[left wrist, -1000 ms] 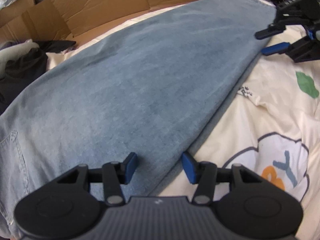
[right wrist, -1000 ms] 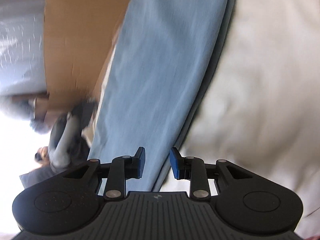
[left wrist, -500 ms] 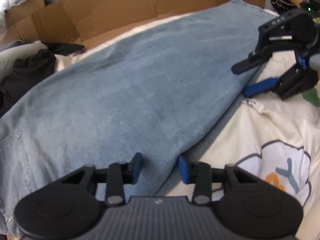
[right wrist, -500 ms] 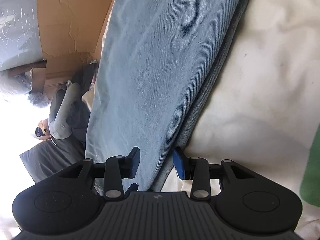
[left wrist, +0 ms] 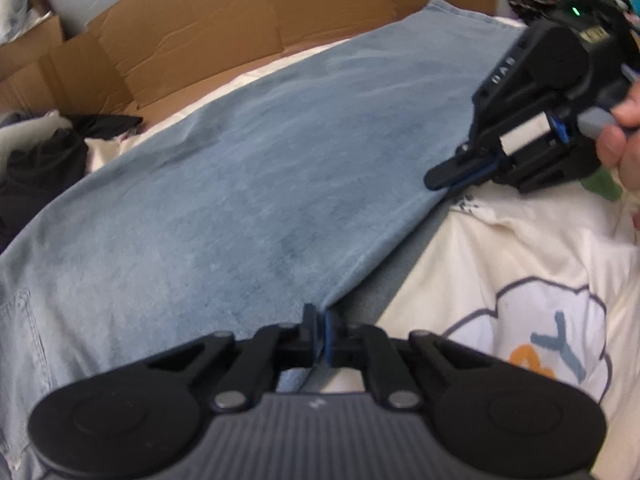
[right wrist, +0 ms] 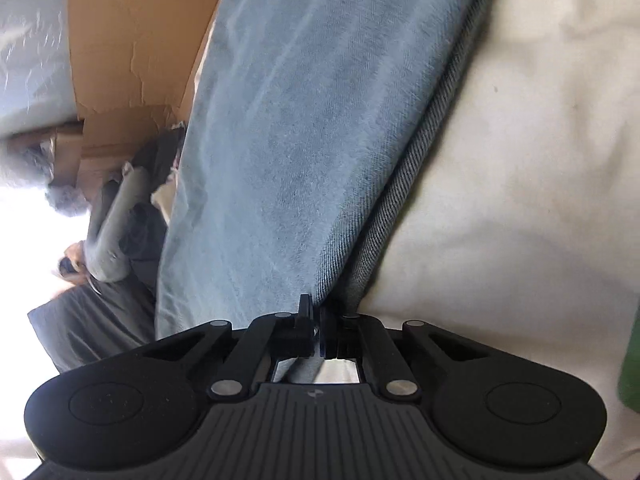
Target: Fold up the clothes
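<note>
Cream bedding [left wrist: 520,248] bare right of jeans [left wrist: 240,184]; left gripper [left wrist: 319,330], right gripper [right wrist: 316,322] both clamped on jeans' edge.

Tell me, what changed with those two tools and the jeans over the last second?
Both tools closed. The left tool has just pinched the near edge of the jeans. The right tool moved in along that same edge and has just clamped it farther along. The jeans lie flat as before on the cream blanket, and the cardboard behind has not moved.
</note>
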Demonstrator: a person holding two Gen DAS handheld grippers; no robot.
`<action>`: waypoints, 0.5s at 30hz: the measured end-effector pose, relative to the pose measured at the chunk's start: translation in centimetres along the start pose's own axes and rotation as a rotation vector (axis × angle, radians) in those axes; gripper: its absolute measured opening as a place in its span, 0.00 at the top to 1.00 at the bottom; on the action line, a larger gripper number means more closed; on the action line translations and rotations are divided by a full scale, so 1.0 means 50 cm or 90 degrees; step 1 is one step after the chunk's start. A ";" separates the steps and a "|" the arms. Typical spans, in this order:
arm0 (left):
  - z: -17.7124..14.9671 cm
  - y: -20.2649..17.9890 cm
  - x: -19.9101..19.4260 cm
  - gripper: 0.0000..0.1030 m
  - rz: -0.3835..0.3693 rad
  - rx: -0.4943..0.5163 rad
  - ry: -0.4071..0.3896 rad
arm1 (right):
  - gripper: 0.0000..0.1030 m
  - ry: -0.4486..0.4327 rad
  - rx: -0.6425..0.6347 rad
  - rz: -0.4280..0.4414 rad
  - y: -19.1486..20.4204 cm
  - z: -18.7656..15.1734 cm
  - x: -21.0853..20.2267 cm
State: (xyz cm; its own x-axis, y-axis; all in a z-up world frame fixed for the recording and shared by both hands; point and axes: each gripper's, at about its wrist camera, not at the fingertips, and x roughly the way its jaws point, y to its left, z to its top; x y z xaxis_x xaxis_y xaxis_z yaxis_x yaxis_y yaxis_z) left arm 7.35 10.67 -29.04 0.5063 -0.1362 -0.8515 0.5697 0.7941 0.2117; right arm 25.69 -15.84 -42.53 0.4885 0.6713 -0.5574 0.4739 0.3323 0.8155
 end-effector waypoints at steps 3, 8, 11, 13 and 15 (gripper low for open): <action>-0.001 0.001 -0.007 0.98 -0.006 -0.005 -0.003 | 1.00 -0.003 -0.018 -0.009 0.008 -0.003 -0.006; -0.003 -0.001 -0.020 0.98 -0.015 0.012 -0.009 | 1.00 0.002 -0.024 -0.011 0.008 -0.004 -0.015; -0.002 -0.002 -0.015 0.98 -0.017 0.022 -0.007 | 1.00 -0.001 -0.023 -0.019 0.009 -0.009 -0.016; -0.003 -0.004 0.007 0.97 -0.019 0.037 0.011 | 1.00 0.000 -0.035 -0.025 0.008 -0.006 -0.008; -0.001 -0.004 0.024 0.93 -0.016 0.048 0.019 | 0.99 0.006 -0.032 -0.020 -0.001 0.002 0.001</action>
State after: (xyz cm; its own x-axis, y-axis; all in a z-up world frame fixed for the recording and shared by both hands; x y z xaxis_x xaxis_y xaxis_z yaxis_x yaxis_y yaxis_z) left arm 7.81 10.36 -30.15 0.4719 -0.1370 -0.8709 0.6298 0.7437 0.2243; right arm 25.76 -15.87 -42.61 0.4671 0.6656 -0.5821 0.4517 0.3863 0.8042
